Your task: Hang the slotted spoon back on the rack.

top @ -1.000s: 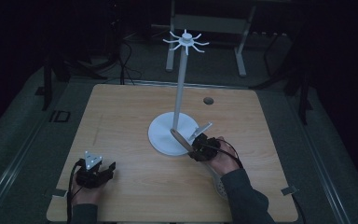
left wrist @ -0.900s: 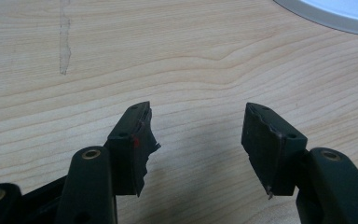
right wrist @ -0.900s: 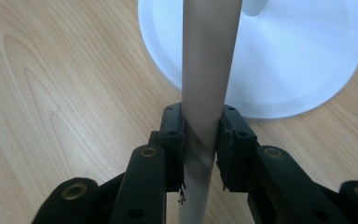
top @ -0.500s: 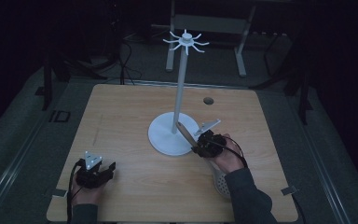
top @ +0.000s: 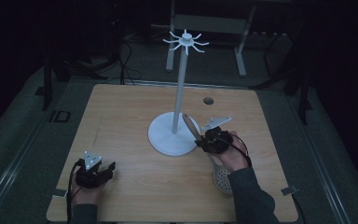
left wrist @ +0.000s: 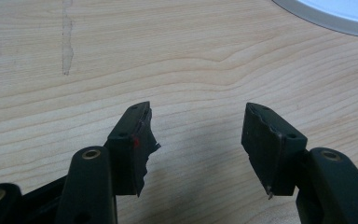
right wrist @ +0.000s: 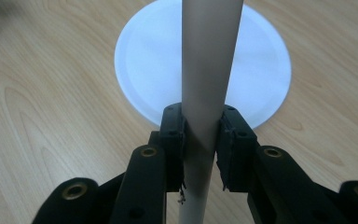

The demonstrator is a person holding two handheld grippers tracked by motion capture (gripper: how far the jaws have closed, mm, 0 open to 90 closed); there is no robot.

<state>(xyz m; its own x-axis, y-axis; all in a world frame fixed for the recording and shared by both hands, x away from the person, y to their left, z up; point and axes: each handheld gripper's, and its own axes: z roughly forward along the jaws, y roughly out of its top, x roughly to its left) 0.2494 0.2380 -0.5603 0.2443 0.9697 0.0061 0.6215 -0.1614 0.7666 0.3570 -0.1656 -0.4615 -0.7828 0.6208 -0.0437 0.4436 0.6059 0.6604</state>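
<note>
Right gripper (top: 199, 141) risen, wooden spoon (top: 190, 126) tilted up

Right gripper (top: 200, 138) grips spoon handle (top: 190, 127) beside stand base (top: 165, 140).

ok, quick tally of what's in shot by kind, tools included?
Hook stand: 1
Slotted utensil: 1
Tools: 2 (left tool open, right tool shut on the utensil)
Total: 4

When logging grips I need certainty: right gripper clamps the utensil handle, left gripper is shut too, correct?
No: the left gripper is open, jaws apart and empty, per the left gripper view. The right gripper does clamp the utensil handle.
</note>
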